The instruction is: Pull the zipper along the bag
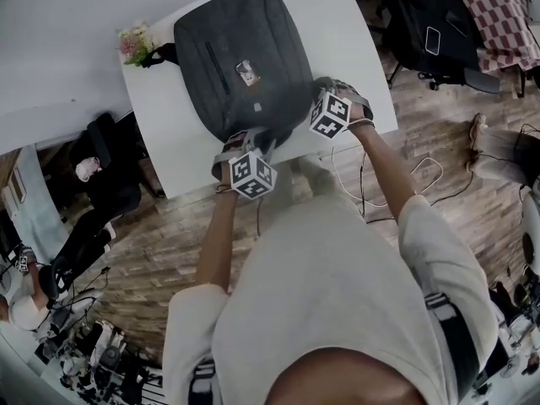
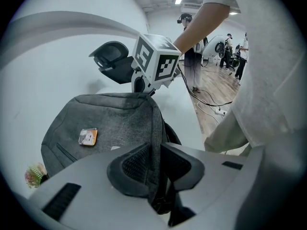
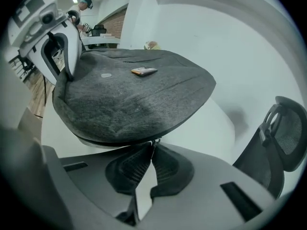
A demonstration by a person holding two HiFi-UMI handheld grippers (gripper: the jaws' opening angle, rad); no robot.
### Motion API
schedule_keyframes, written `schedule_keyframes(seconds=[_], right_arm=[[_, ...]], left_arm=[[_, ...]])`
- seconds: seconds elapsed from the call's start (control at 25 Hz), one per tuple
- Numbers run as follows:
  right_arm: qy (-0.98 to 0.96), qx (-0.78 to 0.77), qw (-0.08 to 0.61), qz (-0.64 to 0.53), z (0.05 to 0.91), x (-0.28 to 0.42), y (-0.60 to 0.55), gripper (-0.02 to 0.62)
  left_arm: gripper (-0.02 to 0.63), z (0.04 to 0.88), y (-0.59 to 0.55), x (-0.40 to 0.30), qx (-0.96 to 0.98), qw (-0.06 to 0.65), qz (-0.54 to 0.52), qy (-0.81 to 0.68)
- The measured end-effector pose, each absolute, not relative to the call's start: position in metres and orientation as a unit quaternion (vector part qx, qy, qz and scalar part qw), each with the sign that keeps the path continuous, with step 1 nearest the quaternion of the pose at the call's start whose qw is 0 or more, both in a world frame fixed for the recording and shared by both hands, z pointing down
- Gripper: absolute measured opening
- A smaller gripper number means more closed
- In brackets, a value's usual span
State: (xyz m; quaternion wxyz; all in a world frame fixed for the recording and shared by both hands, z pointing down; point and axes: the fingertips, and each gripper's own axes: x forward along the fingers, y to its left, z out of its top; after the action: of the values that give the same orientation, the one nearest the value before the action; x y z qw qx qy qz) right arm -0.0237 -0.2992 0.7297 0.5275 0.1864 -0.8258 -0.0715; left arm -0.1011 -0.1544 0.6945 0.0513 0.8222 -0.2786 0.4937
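A dark grey backpack [image 1: 245, 57] lies flat on the white table [image 1: 354, 32], with a small picture patch [image 1: 246, 72] on its front. My left gripper [image 1: 251, 146] is at the bag's near edge. In the left gripper view the gripper [image 2: 156, 164] is shut on a fold of the bag's side fabric [image 2: 154, 128]. My right gripper [image 1: 319, 91] is at the bag's right edge. In the right gripper view its jaws [image 3: 152, 150] are shut, pinching the small zipper pull [image 3: 153, 142] under the bag's rim [image 3: 129, 95].
A small bunch of flowers [image 1: 135, 42] sits at the table's far left corner. Black office chairs [image 1: 430, 32] stand beyond the table on the wooden floor, and another chair [image 3: 283, 128] is close on the right. Cables [image 1: 422, 175] lie on the floor.
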Motion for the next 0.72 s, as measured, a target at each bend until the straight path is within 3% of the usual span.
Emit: schedule_keyframes(seconds=[0.72], right_arm=[[-0.802,0.216,0.557,0.022,0.727,-0.008,-0.212,0.020]], left_arm=[[0.091,0.696,-0.166,-0.074,0.824,0.085,0.472,-0.301]])
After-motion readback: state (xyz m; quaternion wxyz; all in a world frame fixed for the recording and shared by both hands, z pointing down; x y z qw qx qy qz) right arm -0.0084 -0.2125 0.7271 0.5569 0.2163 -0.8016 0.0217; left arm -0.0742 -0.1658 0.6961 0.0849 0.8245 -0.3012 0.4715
